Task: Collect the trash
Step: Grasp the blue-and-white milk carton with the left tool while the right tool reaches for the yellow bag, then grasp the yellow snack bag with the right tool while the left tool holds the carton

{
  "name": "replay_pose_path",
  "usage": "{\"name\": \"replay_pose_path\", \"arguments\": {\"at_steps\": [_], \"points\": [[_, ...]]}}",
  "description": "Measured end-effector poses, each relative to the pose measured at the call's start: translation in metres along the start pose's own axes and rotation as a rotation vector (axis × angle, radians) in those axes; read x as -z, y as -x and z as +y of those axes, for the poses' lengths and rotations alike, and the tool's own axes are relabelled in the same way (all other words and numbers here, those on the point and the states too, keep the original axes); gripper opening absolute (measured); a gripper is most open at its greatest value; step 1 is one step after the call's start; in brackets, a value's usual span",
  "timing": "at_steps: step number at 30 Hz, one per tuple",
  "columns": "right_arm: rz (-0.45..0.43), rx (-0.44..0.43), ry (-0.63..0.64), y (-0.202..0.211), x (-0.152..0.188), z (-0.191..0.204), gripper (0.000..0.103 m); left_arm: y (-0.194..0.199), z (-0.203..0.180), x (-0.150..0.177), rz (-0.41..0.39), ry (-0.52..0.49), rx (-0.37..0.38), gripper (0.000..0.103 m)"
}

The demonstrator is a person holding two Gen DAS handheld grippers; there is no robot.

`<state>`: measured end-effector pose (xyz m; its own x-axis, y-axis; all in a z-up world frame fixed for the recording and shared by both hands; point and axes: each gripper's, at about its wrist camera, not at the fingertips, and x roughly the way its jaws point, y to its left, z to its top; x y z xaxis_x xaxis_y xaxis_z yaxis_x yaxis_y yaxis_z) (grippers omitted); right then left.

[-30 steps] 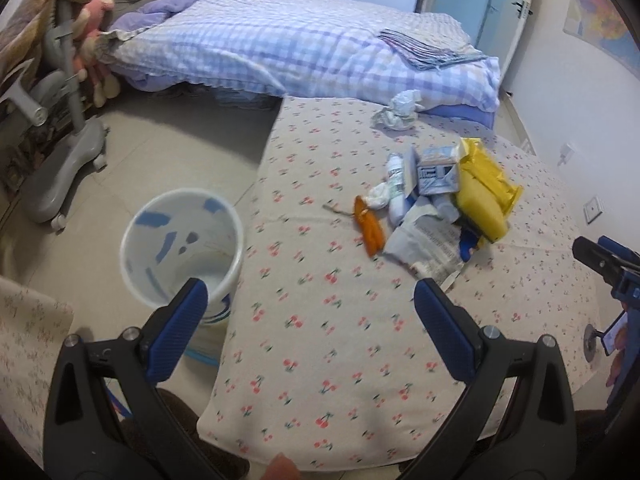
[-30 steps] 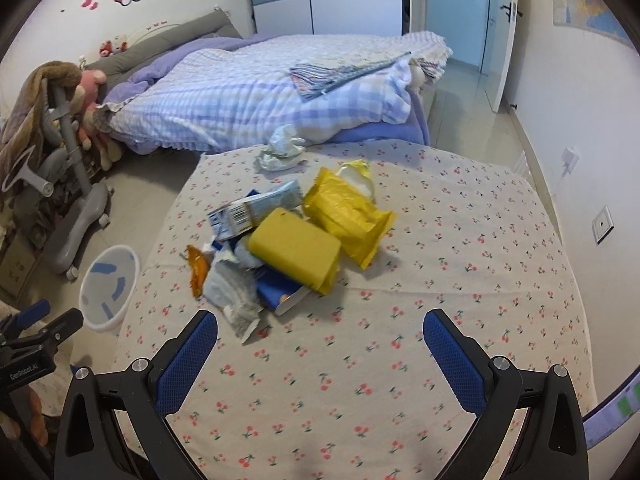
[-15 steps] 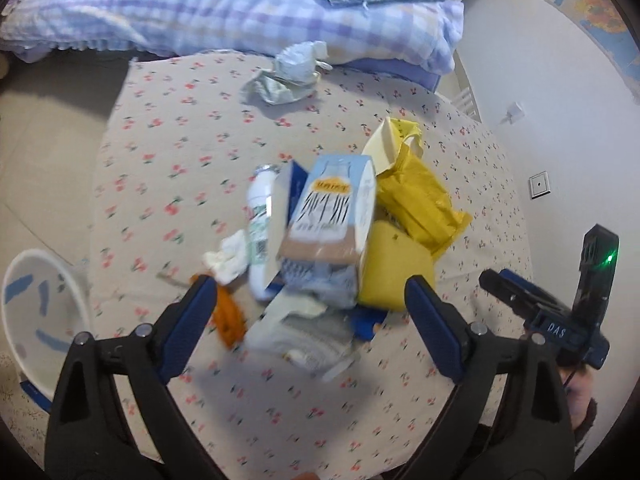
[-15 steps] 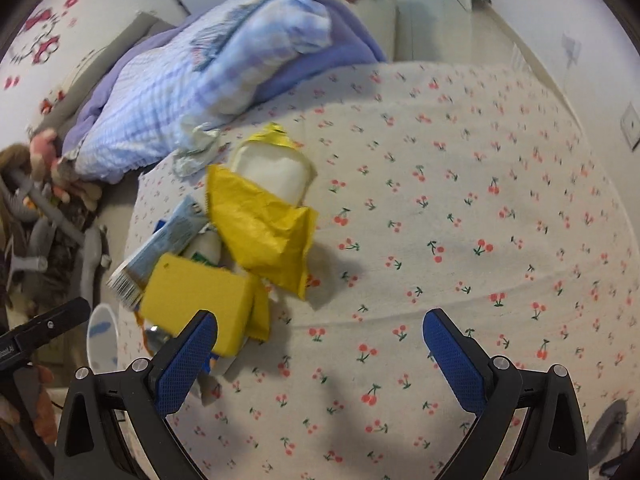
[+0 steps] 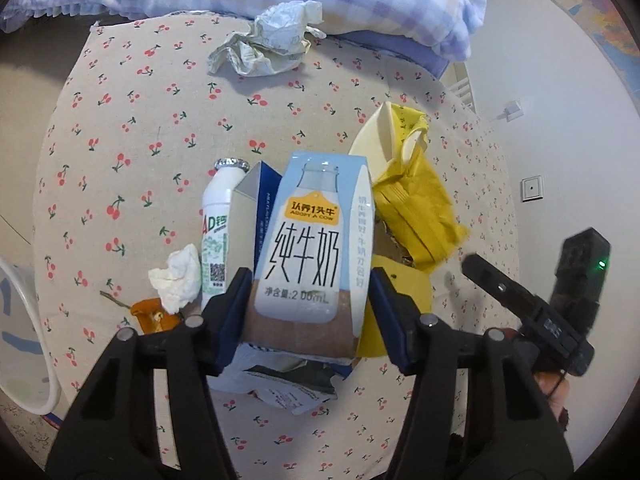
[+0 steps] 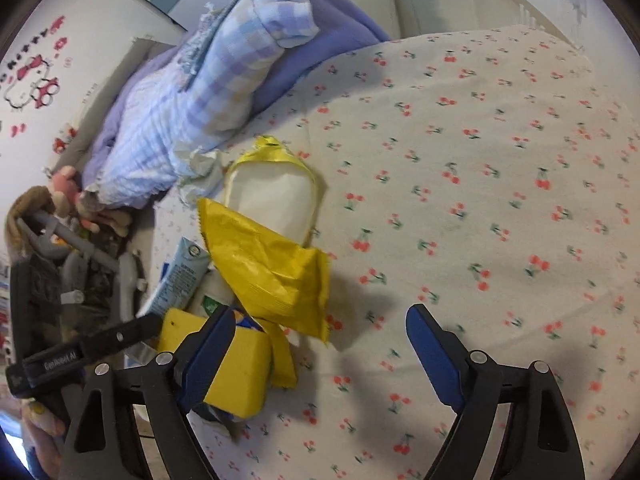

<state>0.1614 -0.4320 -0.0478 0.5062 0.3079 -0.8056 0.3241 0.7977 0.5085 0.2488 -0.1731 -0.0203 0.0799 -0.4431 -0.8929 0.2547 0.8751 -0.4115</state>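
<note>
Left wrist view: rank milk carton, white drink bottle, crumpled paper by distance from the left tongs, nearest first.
1. Milk carton: between the left tongs, both pads at its sides.
2. White drink bottle: just left of the carton.
3. Crumpled paper: far table edge, by the bed.

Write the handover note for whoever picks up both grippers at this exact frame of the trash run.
Left gripper: shut on the milk carton, both pads against its sides, atop the pile.
Right gripper: open, empty, over the tablecloth beside the yellow wrapper.
On the table: small white bottle, tissue wad, orange scrap, yellow box, crumpled paper at the far edge.
White bin sits off the table's left side.
Done: carton gripped. Left: bin it, then everything else.
</note>
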Motion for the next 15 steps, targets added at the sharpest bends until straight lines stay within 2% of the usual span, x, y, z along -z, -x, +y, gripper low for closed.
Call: {"name": "replay_pose_path", "arguments": {"at_steps": [2, 7, 13, 15], "points": [[0.004, -0.034, -0.011, -0.01, -0.003, -0.002, 0.078, 0.011, 0.003, 0.004, -0.028, 0.005, 0.011, 0.057], [0.008, -0.092, -0.053, -0.027, -0.006, -0.005, 0.073, 0.042, 0.008, 0.026, -0.104, 0.001, 0.006, 0.056], [0.017, -0.033, -0.026, -0.041, -0.003, 0.006, 0.073, 0.068, 0.019, 0.05, -0.177, 0.006, 0.033, 0.056], [0.015, -0.001, 0.008, -0.045, -0.001, 0.011, 0.065, 0.079, 0.023, 0.057, -0.208, 0.008, 0.041, 0.056]]}}
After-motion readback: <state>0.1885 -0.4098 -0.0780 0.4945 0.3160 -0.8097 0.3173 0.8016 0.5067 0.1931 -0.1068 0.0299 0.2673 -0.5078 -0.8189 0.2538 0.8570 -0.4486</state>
